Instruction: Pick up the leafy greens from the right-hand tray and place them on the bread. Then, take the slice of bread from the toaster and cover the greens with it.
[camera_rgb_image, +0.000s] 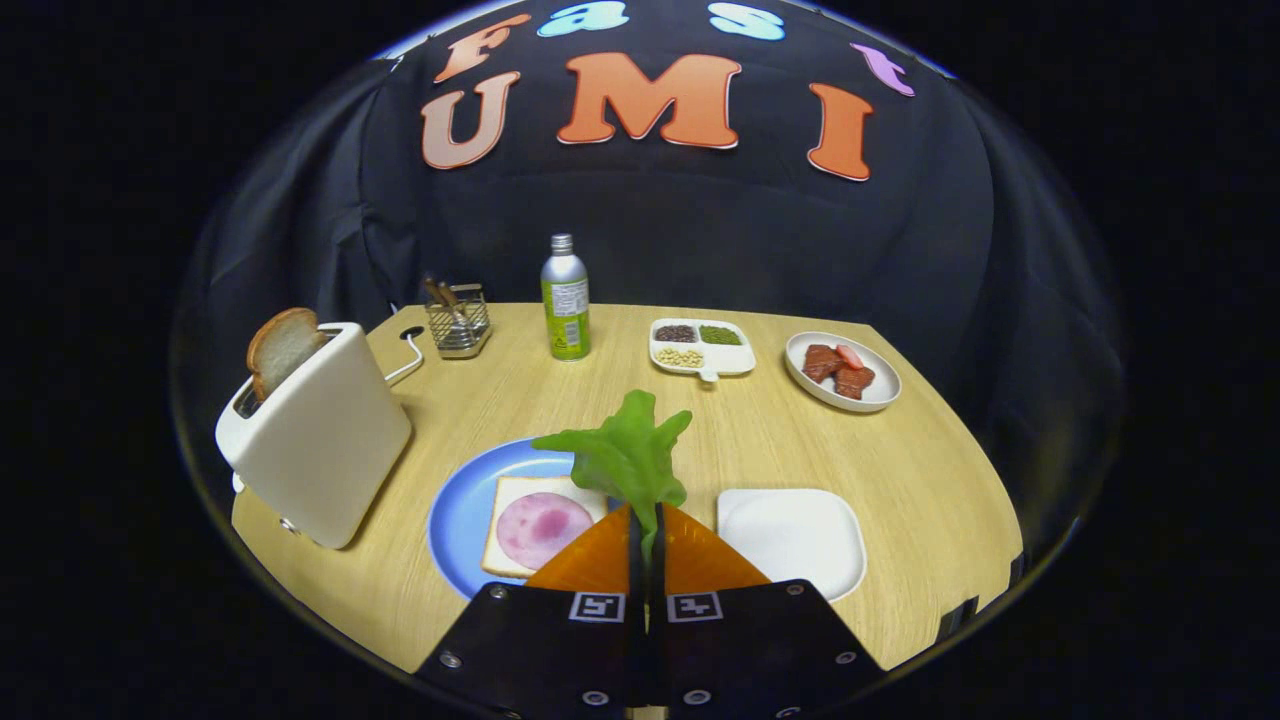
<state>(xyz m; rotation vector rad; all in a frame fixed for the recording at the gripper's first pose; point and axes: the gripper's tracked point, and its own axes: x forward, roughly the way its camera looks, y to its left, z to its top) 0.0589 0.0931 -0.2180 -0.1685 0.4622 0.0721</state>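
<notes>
My gripper (646, 520) is shut on the leafy greens (625, 452), whose stem is pinched between the two orange fingers (590, 565) while the leaf sticks up ahead of them. The greens hang above the right rim of the blue plate (462, 505). On that plate lies a bread slice (510, 495) topped with a round of ham (543, 528), just left of the fingers. The white right-hand tray (792, 540) sits bare to the right of the fingers. A white toaster (318, 440) stands at the left with a bread slice (282, 345) poking out of its slot.
Along the table's back stand a wire holder (458, 322), a green bottle (565, 300), a white divided dish of beans (700, 346) and a white plate of meat pieces (842, 370). The toaster's cord (408, 352) runs behind it.
</notes>
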